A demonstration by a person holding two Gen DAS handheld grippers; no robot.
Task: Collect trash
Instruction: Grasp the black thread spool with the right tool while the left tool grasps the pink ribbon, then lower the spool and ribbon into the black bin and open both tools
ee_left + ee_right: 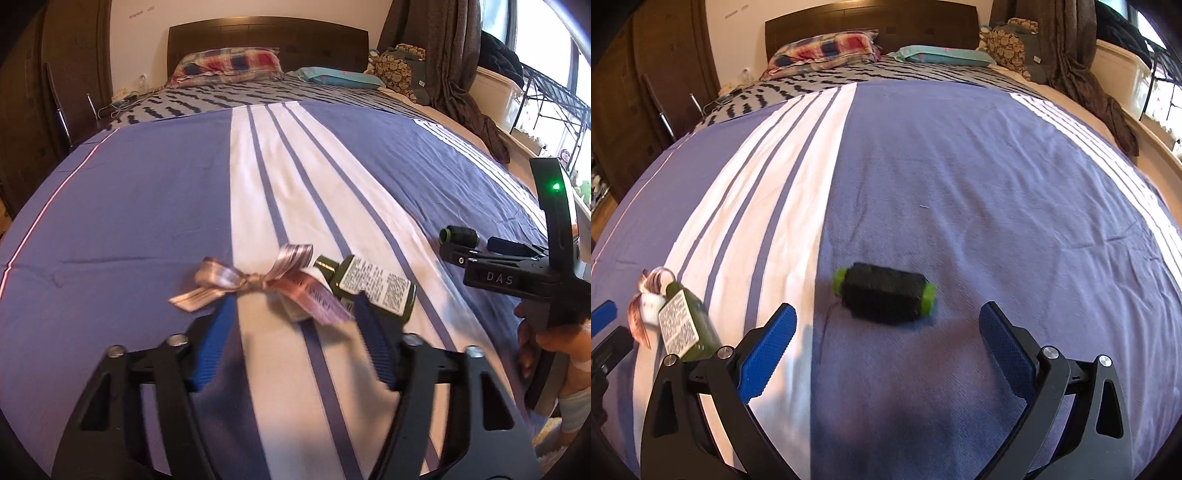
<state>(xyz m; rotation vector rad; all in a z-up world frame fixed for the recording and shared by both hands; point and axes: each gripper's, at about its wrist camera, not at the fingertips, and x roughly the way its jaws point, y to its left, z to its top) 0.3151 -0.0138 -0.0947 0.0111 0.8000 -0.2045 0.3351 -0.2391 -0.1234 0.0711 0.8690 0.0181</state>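
Both grippers' fingers (768, 347) gape — ribbon (255, 282), spool (884, 295) between.

Both grippers tilt downward; the left gripper (293, 306) stands partly spread, the right gripper (888, 317) spread wide, neither gripping

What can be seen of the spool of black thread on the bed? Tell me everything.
The spool of black thread is a short cylinder wound thick with dark thread, capped by a bright green flange at each end. It lies on its side, crosswise to the right wrist view, on the blue part of the striped bedcover. A loose strand trails off near its left end. Nothing grips it: the right gripper stands open just short of it.
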